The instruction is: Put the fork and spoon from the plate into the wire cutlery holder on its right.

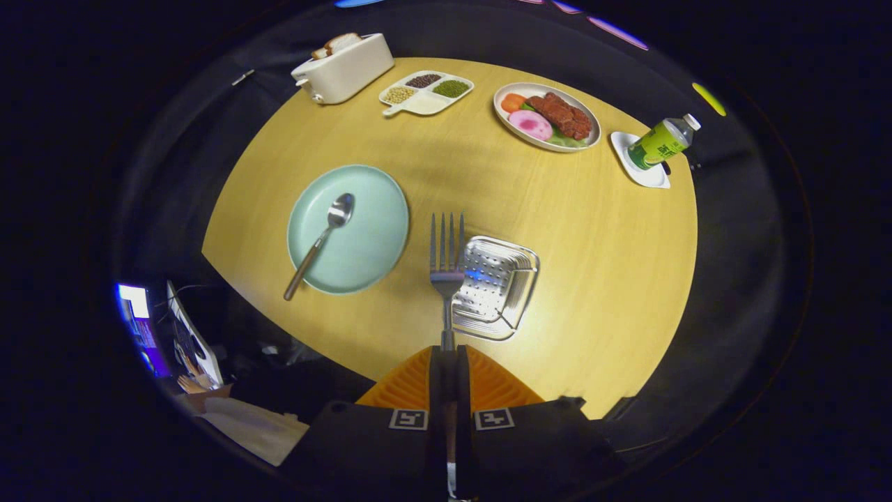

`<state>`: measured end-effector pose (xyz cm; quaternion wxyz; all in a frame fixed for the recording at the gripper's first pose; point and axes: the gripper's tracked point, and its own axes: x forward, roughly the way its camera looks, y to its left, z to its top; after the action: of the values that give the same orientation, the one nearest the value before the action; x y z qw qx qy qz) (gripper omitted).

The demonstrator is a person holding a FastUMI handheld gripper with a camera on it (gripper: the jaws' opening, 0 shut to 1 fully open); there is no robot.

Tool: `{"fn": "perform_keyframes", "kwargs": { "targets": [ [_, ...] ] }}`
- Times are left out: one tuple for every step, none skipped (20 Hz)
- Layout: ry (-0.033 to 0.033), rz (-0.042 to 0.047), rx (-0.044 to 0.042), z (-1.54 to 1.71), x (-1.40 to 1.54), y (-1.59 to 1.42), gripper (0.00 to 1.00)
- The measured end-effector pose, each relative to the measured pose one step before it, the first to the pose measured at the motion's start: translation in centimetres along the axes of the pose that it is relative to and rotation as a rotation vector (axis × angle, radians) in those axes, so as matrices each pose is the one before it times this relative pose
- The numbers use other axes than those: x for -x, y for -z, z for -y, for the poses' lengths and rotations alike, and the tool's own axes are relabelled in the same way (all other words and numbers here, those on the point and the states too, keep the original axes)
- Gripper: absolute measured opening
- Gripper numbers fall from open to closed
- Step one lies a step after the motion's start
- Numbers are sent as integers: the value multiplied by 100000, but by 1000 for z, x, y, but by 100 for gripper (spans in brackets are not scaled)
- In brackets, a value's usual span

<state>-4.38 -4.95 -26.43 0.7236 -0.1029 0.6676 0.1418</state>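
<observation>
Gripper [446, 352] clamped tight on the fork [446, 268] handle, tines pointing forward, held high above the tabletop [592, 279], probably for clearance before dropping it in. Wire cutlery holder [496, 287] sits just right of the tines, mid-frame. Spoon [322, 240] lies on the green plate [376, 209], centre-left. Round yellow wood top; toaster, food dishes and bottle along the upper frame.

steel fork [446, 258] clamped by handle, tines forward, spoon [322, 240] lying on green plate [362, 244], perforated metal holder [496, 286] beside
</observation>
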Motion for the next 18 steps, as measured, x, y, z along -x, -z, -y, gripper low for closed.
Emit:
{"fn": "perform_keyframes", "kwargs": {
  "targets": [
    [931,-3254,2416,943,-262,687,10],
    [451,-4048,2495,632,-340,716,10],
    [159,-5361,2270,461,-511,812,10],
    [-247,-3499,817,348,-649,204,10],
    [-1361,-2442,-194,133,-620,-41,10],
    [-1654,-2084,-993,15,-424,-230,10],
    [-1459,-1631,-629,-12,-430,-461,10],
    [-933,-2531,177,86,-438,-176,9],
    [23,-2230,-885,377,-347,-190,10],
    [-44,-2087,-1348,288,-164,-197,10],
    [-63,-1391,-875,178,-91,-350,10],
    [-88,-731,9,76,-200,-166,11],
    [-553,128,94,60,140,-231,12],
    [-683,176,52,-101,195,-40,16],
    [-413,760,401,-56,266,-392,18],
    [579,1697,497,55,213,-89,28],
    [325,2467,458,114,666,-269,41],
    [-120,3457,19,79,685,-306,54]
  ]
}}
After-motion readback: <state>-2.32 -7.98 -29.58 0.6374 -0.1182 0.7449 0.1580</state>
